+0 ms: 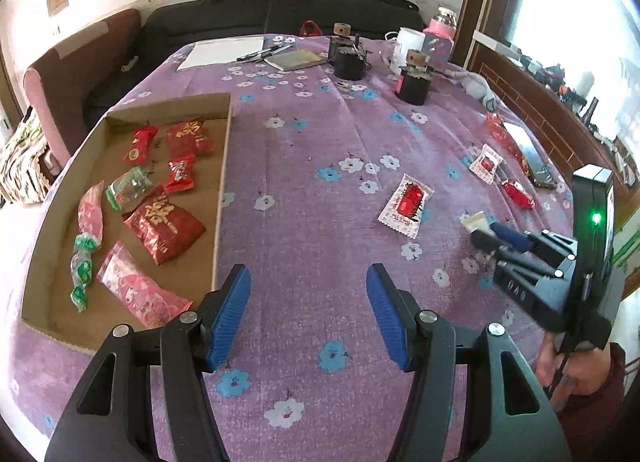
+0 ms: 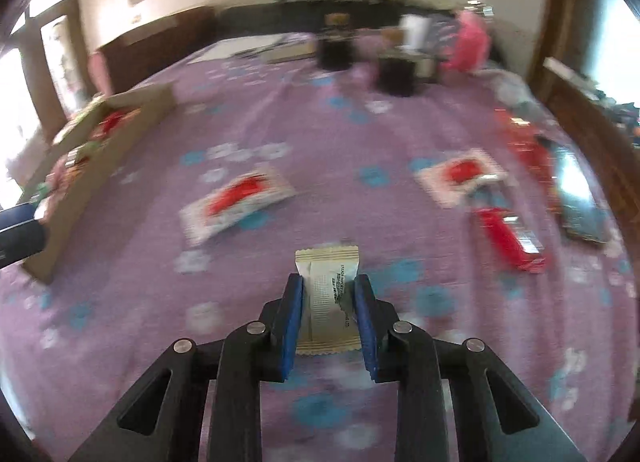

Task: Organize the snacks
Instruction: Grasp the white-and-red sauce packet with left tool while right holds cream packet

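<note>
A shallow cardboard box (image 1: 224, 166) on the left of the purple flowered tablecloth (image 1: 312, 166) holds several red, green and pink snack packets (image 1: 164, 224). My left gripper (image 1: 308, 306) is open and empty, just right of the box's near corner. My right gripper (image 2: 328, 308) is shut on a cream snack packet (image 2: 326, 274) and holds it above the cloth; it also shows in the left wrist view (image 1: 486, 232) at the right. White-and-red packets (image 1: 406, 206) (image 1: 486, 163) and a red packet (image 1: 518, 194) lie loose on the cloth. The right wrist view is blurred.
At the far end of the table stand two dark jars (image 1: 414, 80), a white mug (image 1: 408, 46), a pink bottle (image 1: 442, 28), a notebook (image 1: 296, 59), paper and pens. A phone (image 1: 528, 150) lies near the right edge. A sofa (image 1: 80, 74) is behind.
</note>
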A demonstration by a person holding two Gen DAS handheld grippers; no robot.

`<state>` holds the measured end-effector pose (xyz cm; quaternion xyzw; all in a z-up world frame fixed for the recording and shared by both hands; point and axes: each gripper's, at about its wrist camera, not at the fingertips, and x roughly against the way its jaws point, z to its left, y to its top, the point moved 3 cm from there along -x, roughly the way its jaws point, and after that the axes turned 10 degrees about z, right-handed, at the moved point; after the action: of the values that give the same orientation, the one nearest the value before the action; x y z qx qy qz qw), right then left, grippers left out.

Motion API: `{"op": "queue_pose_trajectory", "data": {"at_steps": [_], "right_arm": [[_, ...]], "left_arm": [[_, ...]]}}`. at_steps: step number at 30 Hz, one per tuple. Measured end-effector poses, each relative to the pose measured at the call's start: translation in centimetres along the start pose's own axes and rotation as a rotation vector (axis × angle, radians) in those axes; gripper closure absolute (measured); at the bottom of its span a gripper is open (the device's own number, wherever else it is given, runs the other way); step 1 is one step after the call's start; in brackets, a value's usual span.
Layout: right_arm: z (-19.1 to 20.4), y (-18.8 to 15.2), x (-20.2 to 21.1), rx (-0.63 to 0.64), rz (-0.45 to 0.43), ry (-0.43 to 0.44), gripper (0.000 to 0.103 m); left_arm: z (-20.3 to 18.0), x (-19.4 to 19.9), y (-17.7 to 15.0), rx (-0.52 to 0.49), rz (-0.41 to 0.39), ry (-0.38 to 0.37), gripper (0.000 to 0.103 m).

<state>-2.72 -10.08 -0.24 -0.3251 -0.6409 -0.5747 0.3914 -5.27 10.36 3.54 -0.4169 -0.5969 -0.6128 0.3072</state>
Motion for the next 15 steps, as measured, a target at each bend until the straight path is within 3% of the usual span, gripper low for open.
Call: {"op": "queue_pose_trajectory", "data": {"at_steps": [4, 15], "right_arm": [[-1.5, 0.1, -0.1, -0.06, -0.001, 0.075, 0.075], [-1.5, 0.0, -0.1, -0.058, -0.01, 0.084, 0.074]], "left_arm": [[-1.5, -0.9, 0.6, -0.045, 0.016, 0.059, 0.044], [-4.3, -2.6, 1.8, -0.116, 0.036, 0.145, 0.044]]}}
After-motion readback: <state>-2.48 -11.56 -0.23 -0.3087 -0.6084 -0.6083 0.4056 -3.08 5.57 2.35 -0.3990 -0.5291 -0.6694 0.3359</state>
